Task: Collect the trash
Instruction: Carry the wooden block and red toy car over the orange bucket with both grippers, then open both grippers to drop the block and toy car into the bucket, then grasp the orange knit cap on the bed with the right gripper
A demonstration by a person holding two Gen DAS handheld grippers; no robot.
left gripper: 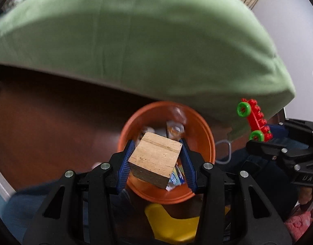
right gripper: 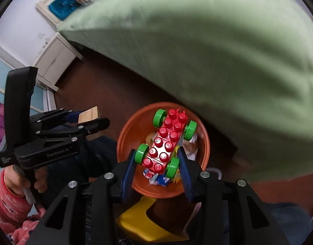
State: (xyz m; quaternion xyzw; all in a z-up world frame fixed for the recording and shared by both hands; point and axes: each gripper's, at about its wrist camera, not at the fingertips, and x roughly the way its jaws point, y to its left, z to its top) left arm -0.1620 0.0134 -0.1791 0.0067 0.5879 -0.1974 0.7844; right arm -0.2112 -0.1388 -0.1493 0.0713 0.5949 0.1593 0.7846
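Note:
In the left wrist view my left gripper (left gripper: pixel 156 161) is shut on a wooden block (left gripper: pixel 155 159), which hangs over an orange bucket (left gripper: pixel 207 140) holding wrappers and other scraps. My right gripper (right gripper: pixel 157 163) is shut on a red toy brick car (right gripper: pixel 166 143) with green wheels, held over the same orange bucket (right gripper: pixel 125 136). The left wrist view shows the toy car (left gripper: pixel 255 120) at the right, in the right gripper's black jaws. In the right wrist view the left gripper (right gripper: pixel 85 120) with the block (right gripper: pixel 89 115) appears at the left, held by a hand in a pink sleeve.
A big green cushion (left gripper: pixel 136 40) fills the upper half of both views, just beyond the bucket. A yellow plastic piece (left gripper: pixel 172 222) lies under the bucket's near rim. The floor (left gripper: pixel 44 122) is dark brown. A white cabinet (right gripper: pixel 54 61) stands at the far left.

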